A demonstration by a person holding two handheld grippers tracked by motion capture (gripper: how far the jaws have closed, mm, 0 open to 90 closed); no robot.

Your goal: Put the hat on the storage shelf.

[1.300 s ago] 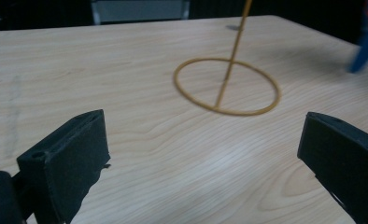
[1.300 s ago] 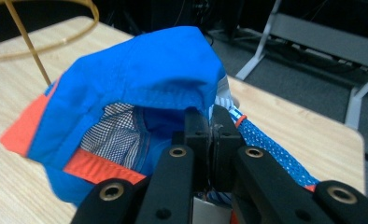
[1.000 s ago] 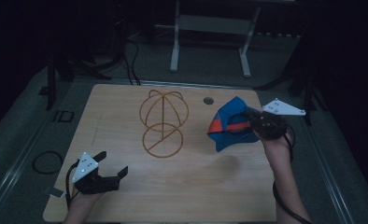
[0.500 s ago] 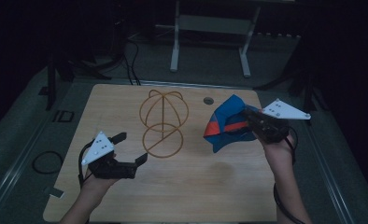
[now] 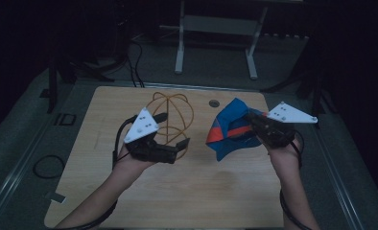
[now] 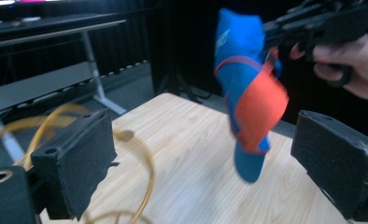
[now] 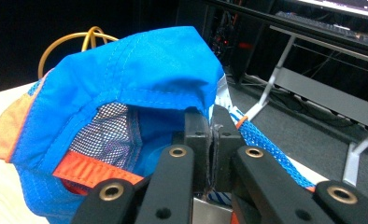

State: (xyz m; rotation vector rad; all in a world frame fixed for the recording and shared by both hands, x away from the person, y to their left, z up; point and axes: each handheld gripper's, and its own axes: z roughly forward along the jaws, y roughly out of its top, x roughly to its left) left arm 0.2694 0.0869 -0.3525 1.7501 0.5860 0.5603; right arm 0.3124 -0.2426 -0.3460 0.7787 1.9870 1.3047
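A blue cap (image 5: 230,129) with an orange brim and orange strap hangs above the right half of the wooden table (image 5: 201,191). My right gripper (image 5: 251,125) is shut on its rim. In the right gripper view the jaws (image 7: 211,135) pinch the cap's fabric (image 7: 140,79) by the mesh lining. My left gripper (image 5: 172,130) is lifted over the table's middle, open and with nothing in it, just in front of a yellow wire sphere frame (image 5: 170,103). In the left gripper view the cap (image 6: 247,93) dangles between and beyond the wide pads (image 6: 79,158), apart from them. The wire frame (image 6: 145,163) curves by the left pad.
A small round hole (image 5: 214,103) sits near the table's far edge. Behind the table a metal stand (image 5: 216,28) rests on the dark floor. A cable loop (image 5: 45,165) lies on the floor at the left. Cables trail from both grippers.
My left gripper has risen from the table's front left and moved forward and right, up to the wire frame. The right gripper and the cap have barely shifted.
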